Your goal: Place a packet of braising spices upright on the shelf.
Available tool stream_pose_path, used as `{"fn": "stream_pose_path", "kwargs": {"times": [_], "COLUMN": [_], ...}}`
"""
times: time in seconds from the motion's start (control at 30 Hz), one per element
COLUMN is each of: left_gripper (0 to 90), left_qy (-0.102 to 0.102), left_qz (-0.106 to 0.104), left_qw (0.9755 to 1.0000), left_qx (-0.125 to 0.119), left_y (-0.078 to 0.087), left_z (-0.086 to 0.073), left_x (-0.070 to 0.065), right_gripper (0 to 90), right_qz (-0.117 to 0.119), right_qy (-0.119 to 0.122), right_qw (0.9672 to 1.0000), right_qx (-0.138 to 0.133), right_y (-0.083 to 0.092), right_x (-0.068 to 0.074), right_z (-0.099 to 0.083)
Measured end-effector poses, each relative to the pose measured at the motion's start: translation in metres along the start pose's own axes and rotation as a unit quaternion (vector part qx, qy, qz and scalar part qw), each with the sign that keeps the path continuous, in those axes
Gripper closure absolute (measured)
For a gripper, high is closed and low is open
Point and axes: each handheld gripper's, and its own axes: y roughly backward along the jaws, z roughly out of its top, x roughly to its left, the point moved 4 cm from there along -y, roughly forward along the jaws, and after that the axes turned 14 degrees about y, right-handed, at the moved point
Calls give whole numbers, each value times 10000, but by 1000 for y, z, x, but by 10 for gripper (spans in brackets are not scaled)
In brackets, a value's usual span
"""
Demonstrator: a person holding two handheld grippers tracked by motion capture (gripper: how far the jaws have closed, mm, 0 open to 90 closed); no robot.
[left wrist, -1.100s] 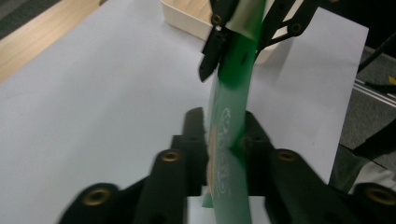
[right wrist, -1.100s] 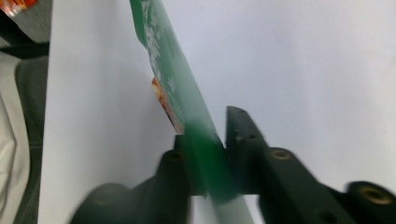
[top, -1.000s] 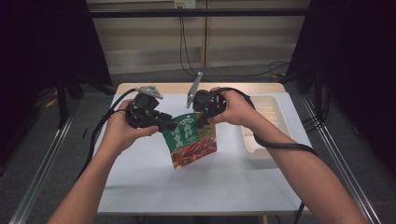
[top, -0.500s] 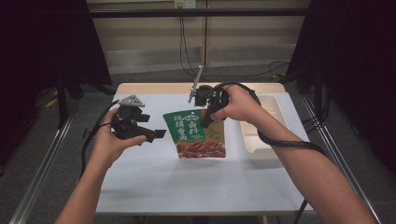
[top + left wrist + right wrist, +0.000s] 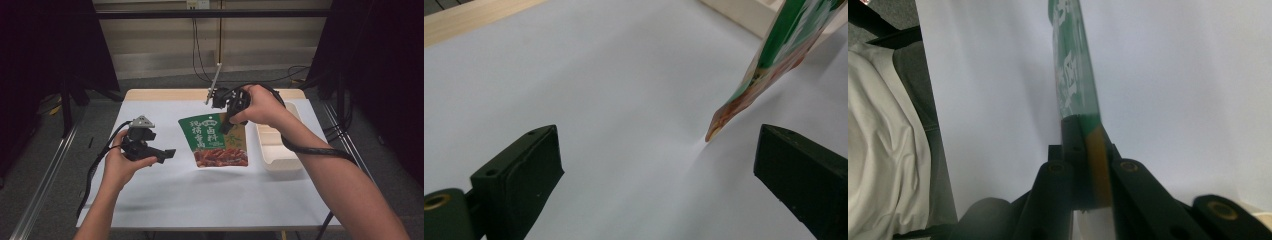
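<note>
A green snack pouch (image 5: 215, 140) with white characters and a picture of red-brown food hangs from my right gripper (image 5: 227, 122), which is shut on its upper right part. In the right gripper view the jaws pinch the pouch (image 5: 1074, 75) edge-on, and my right gripper (image 5: 1083, 137) holds it over the white table. My left gripper (image 5: 167, 154) is open, left of the pouch and apart from it. In the left gripper view my left gripper (image 5: 659, 160) has wide jaws with nothing between them, and the pouch (image 5: 774, 65) touches the table with its lower corner.
A cream tray (image 5: 280, 145) lies right of the pouch, and its rim (image 5: 744, 15) shows in the left gripper view. The white table cover (image 5: 200, 200) has a wooden strip (image 5: 165, 94) at the back. Cables hang behind. White cloth (image 5: 878, 150) lies beyond the table edge.
My left gripper has let go of the pouch, opened, and drawn back to the left and nearer the person. The right gripper keeps the pouch and has shifted it slightly right.
</note>
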Motion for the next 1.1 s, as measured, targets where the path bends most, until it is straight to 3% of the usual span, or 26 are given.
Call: {"fn": "stream_pose_path", "kwargs": {"times": [0.1,0.13,0.17,0.3,0.37,0.53,0.7,0.77,0.8,0.93,1.0,1.1], "left_gripper": [48,43,40,33,26,12,0,0,0,0,0,0], "left_qy": [65,72,74,181,128,364,307,268,281,377,352,315], "left_qz": [-10,4,86,41,80,-130,-15,-57,-190,-242,-164,-208], "left_qw": [10000,10000,9999,9998,9998,9992,9993,9993,9992,9984,9986,9984], "left_qx": [53,66,115,107,148,81,217,241,203,338,365,419], "left_y": [-4,-6,-7,-13,-14,-20,-21,-22,-23,-25,-26,-25], "left_z": [-5,-7,-9,-17,-18,-27,-30,-30,-33,-38,-39,-40], "left_x": [2,3,3,7,8,9,11,11,11,15,16,16], "right_gripper": [900,900,900,900,900,900,900,900,900,900,900,900], "right_qz": [16,29,65,102,120,72,54,54,64,46,51,40], "right_qy": [-106,-43,-62,-118,-147,-179,-255,-265,-262,-307,-321,-347], "right_qw": [9999,10000,10000,9999,9998,9998,9997,9996,9996,9995,9994,9993], "right_qx": [14,21,-28,-31,-20,35,32,33,41,89,112,132], "right_y": [0,1,2,6,8,16,21,21,21,21,22,24], "right_x": [1,-1,-1,-4,-4,-6,-8,-9,-10,-10,-11,-12], "right_z": [-1,-3,-4,-9,-9,-14,-17,-18,-19,-20,-20,-22]}}
